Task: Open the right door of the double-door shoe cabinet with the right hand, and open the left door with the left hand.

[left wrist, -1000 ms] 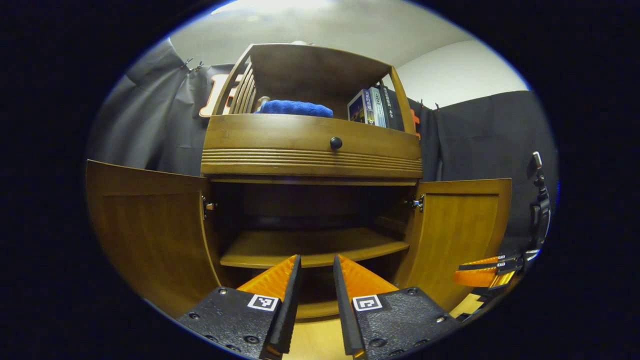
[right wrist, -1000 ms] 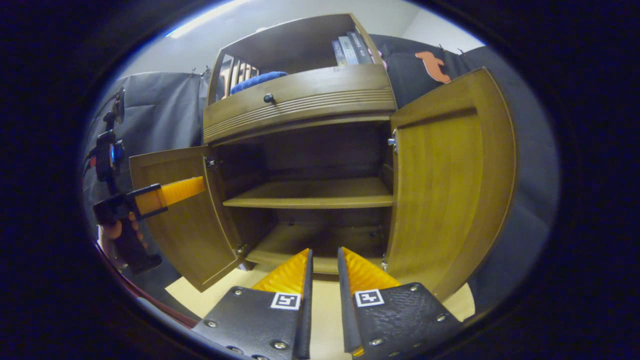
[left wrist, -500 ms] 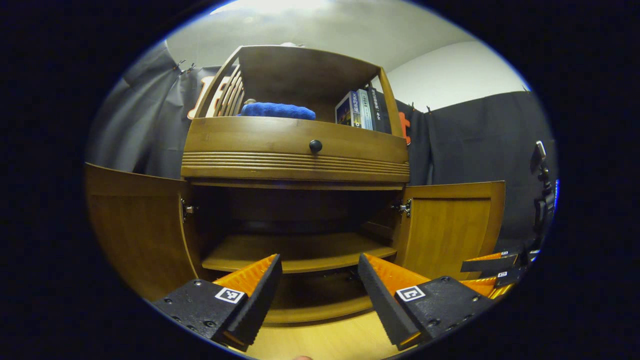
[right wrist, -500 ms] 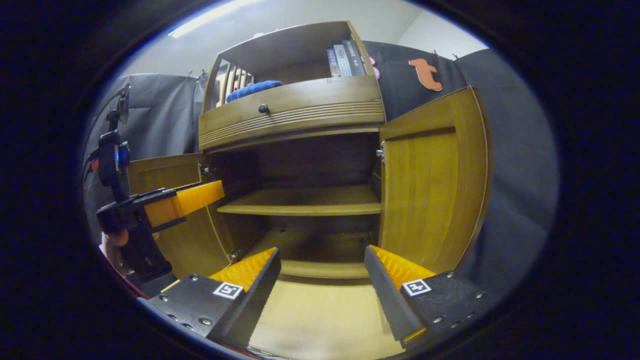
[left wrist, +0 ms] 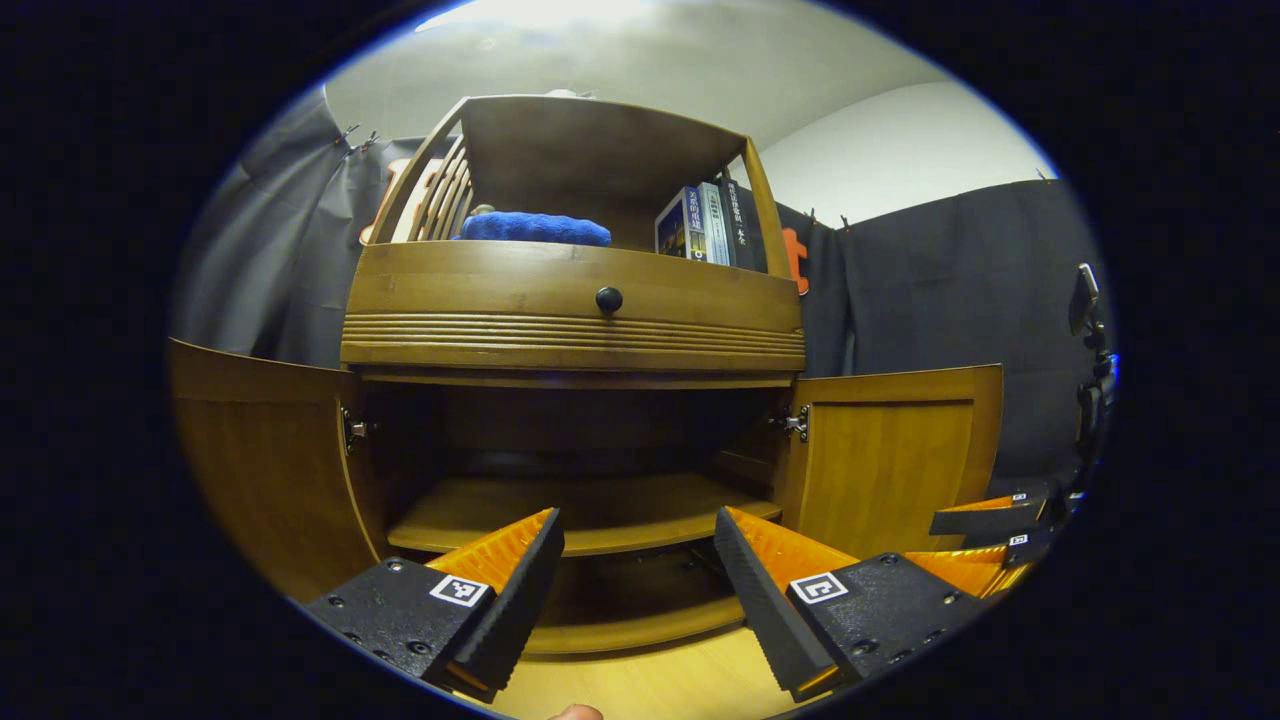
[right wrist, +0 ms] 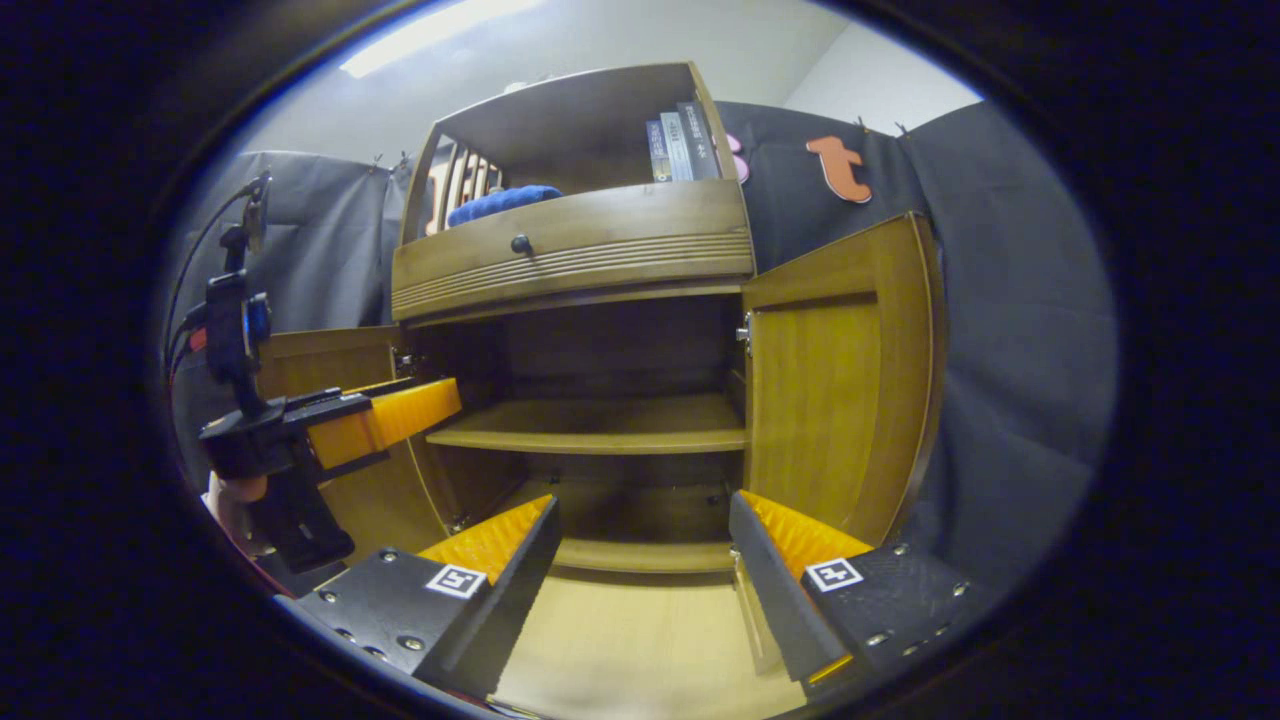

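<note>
The wooden shoe cabinet (left wrist: 575, 320) stands in front of me with both doors swung outward. In the left gripper view the left door (left wrist: 260, 460) and right door (left wrist: 890, 460) flank a dark interior with a shelf (left wrist: 580, 505). My left gripper (left wrist: 636, 515) is open, holds nothing and stays short of the cabinet. My right gripper (right wrist: 643, 500) is open too and holds nothing, with the right door (right wrist: 840, 380) just to its right. The left gripper (right wrist: 440, 400) also shows in front of the left door (right wrist: 330, 350), held by a hand (right wrist: 240, 490). The right gripper (left wrist: 950, 540) shows low beside the right door.
Above the doors sits a drawer with a round knob (left wrist: 608, 298). On the open top shelf lie a blue cloth (left wrist: 535, 228) and some books (left wrist: 705, 225). A light wooden floor board (right wrist: 640, 640) lies in front of the cabinet. Black cloth walls surround it.
Both grippers have gone from nearly shut to wide open and have drawn back slightly from the cabinet. Both doors stay swung open.
</note>
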